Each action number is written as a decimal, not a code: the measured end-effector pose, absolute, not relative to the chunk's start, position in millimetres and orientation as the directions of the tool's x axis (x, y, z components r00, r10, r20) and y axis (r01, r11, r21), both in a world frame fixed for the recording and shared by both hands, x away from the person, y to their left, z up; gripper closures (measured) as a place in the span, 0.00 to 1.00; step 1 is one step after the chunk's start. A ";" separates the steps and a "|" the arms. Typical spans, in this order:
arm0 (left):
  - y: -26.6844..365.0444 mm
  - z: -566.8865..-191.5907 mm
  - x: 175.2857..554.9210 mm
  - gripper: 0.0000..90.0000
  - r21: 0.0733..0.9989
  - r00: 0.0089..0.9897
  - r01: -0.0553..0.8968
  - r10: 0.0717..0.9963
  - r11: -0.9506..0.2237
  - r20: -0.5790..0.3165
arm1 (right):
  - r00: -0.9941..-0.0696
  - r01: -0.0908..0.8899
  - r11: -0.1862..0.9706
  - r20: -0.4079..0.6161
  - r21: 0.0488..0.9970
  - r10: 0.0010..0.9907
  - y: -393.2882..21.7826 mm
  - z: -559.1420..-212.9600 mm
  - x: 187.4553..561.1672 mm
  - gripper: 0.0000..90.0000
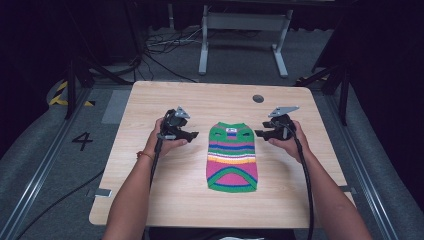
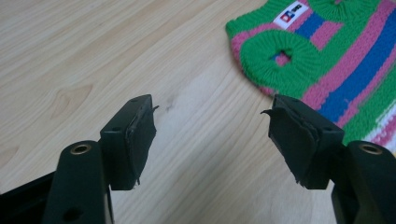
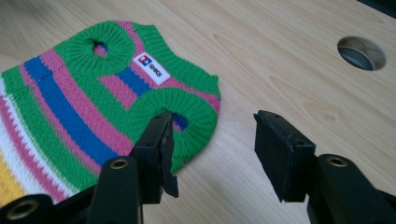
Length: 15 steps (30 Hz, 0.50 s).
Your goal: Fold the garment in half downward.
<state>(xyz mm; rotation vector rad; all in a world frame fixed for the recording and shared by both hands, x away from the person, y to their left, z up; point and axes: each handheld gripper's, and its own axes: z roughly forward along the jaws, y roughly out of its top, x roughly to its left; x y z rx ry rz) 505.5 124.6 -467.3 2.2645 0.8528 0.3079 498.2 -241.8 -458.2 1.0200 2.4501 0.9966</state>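
A small knitted striped sweater point(image 1: 232, 157) in green, pink, blue, white and yellow lies flat in the middle of the wooden table point(image 1: 150, 200), its collar end with a white label point(image 3: 150, 68) away from the person. My left gripper point(image 1: 196, 134) hovers open just left of the collar end; its view has the sweater point(image 2: 327, 70) at upper right, clear of the jaws. My right gripper point(image 1: 257, 133) is open just right of the collar end. In its view the sweater point(image 3: 84, 107) lies left, one green armhole ring point(image 3: 180, 109) beside the left jaw.
A round cable hole point(image 1: 258, 98) sits in the table near the far edge, also in the right gripper view point(image 3: 362, 52). Beyond the table stand a grey metal frame point(image 1: 245, 30) and loose cables on the floor. A floor mark "4" point(image 1: 82, 141) lies left.
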 end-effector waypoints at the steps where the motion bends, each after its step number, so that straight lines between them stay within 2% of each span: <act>1: 121.5 -467.7 507.2 0.35 0.680 0.755 0.489 0.655 -0.547 -0.015 | -0.704 0.503 0.502 -0.004 0.704 0.710 -238.1 -459.1 501.4 0.54; 10: 87.2 -476.0 527.2 0.37 0.664 0.761 0.495 0.648 -0.560 -0.022 | -0.703 0.511 0.505 0.000 0.695 0.711 -222.2 -470.9 518.7 0.60; 15: 73.0 -479.9 536.5 0.43 0.663 0.757 0.495 0.653 -0.562 -0.012 | -0.690 0.530 0.477 0.029 0.701 0.724 -217.6 -477.0 528.5 0.64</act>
